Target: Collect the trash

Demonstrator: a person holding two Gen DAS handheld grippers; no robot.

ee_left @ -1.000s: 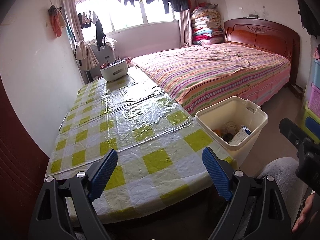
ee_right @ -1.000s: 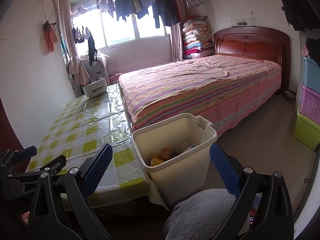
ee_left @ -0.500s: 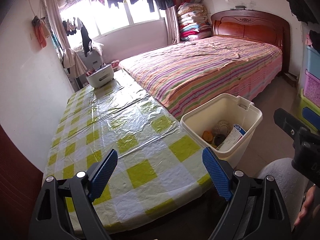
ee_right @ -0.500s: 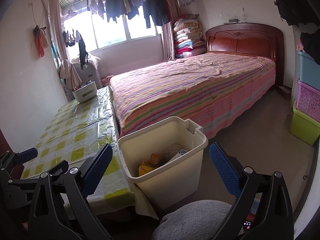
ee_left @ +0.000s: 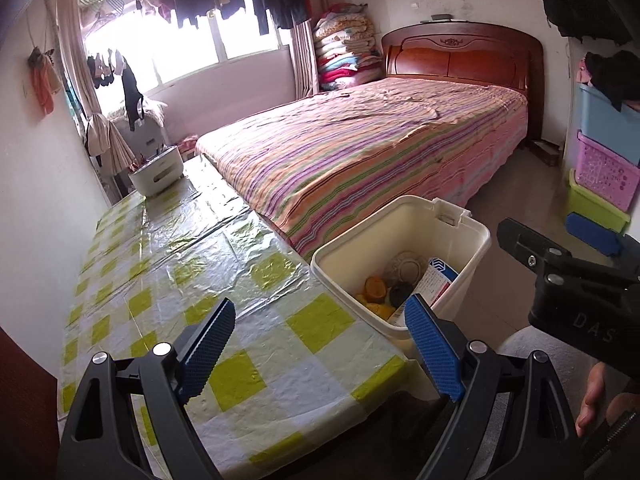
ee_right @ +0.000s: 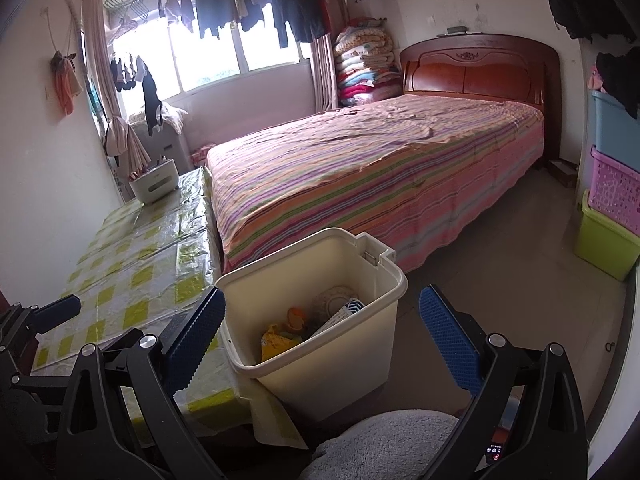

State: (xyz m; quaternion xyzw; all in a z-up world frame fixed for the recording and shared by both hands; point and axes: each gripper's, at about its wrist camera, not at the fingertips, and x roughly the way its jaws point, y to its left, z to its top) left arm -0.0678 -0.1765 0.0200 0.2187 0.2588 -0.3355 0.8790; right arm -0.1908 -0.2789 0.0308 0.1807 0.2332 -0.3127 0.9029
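Observation:
A cream plastic trash bin (ee_left: 472, 236) stands on the floor between the table and the bed; it also shows in the right wrist view (ee_right: 360, 360). Inside lie orange peel (ee_left: 374, 285), a crumpled pale wrapper (ee_left: 404, 266) and a white-blue carton (ee_left: 438, 280). My left gripper (ee_left: 320, 344) is open and empty above the table's near corner, just left of the bin. My right gripper (ee_right: 322, 330) is open and empty, held above the bin's near side. It also appears at the right edge of the left wrist view (ee_left: 560, 240).
A table with a green-checked plastic cloth (ee_left: 168, 280) runs along the left wall, with a white holder (ee_left: 156, 172) at its far end. A striped bed (ee_left: 380, 140) fills the middle. Stacked coloured crates (ee_right: 612, 200) stand at the right. A grey-clad knee (ee_right: 384, 444) is below.
Both grippers have pulled back and risen, so the bin and table now sit lower and nearer in both views. Both grippers stay open and empty.

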